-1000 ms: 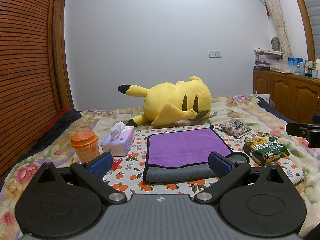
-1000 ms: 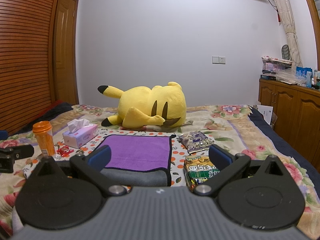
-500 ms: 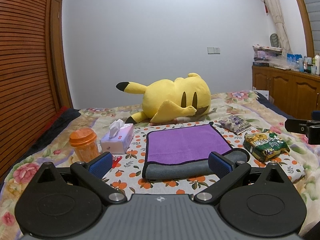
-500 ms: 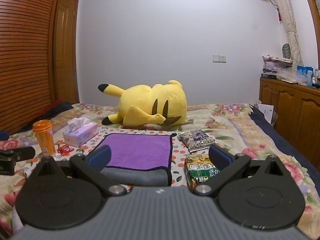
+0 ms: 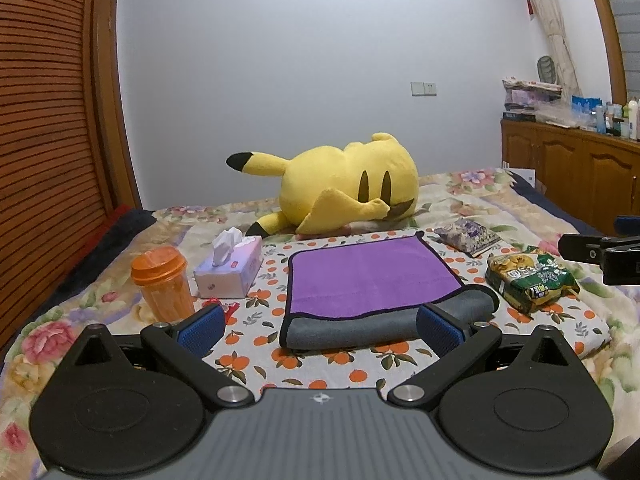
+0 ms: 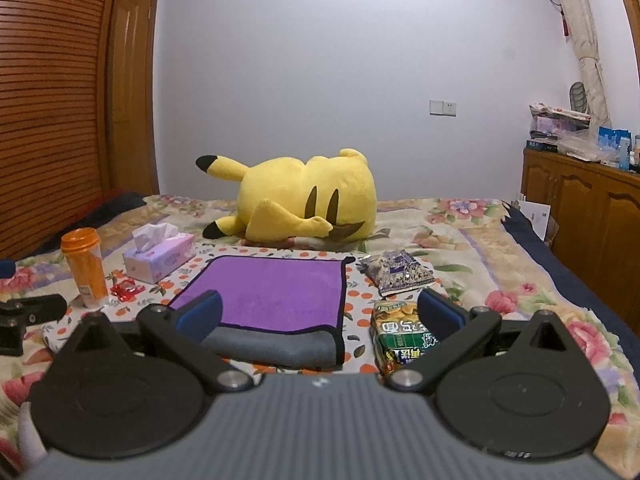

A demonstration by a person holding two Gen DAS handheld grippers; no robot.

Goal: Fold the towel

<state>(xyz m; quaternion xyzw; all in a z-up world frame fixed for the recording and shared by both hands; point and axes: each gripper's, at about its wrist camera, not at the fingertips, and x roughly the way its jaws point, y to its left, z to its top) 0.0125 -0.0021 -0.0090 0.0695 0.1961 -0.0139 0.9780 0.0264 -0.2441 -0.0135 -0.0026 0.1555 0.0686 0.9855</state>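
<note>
The purple towel point(image 5: 370, 276) is seen folded once, grey underside rolled at the near edge, on the orange-print cloth point(image 5: 320, 364). Over the last second both cameras have drawn back slightly, suggesting release after a fold. The left gripper point(image 5: 318, 326) and right gripper point(image 6: 320, 312) are held level, wide open, empty.

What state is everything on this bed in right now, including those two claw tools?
Towel: lying flat, folded over, purple side up, grey fold at the near edge.
Left gripper: open, holding nothing.
Right gripper: open, holding nothing.
Orange cup: upright, lid on.
Tissue box: open, a tissue sticking out.
Green snack bag: lying flat, looks sealed.
Purple snack bag: lying flat.
Yellow plush toy: lying on its side.
</note>
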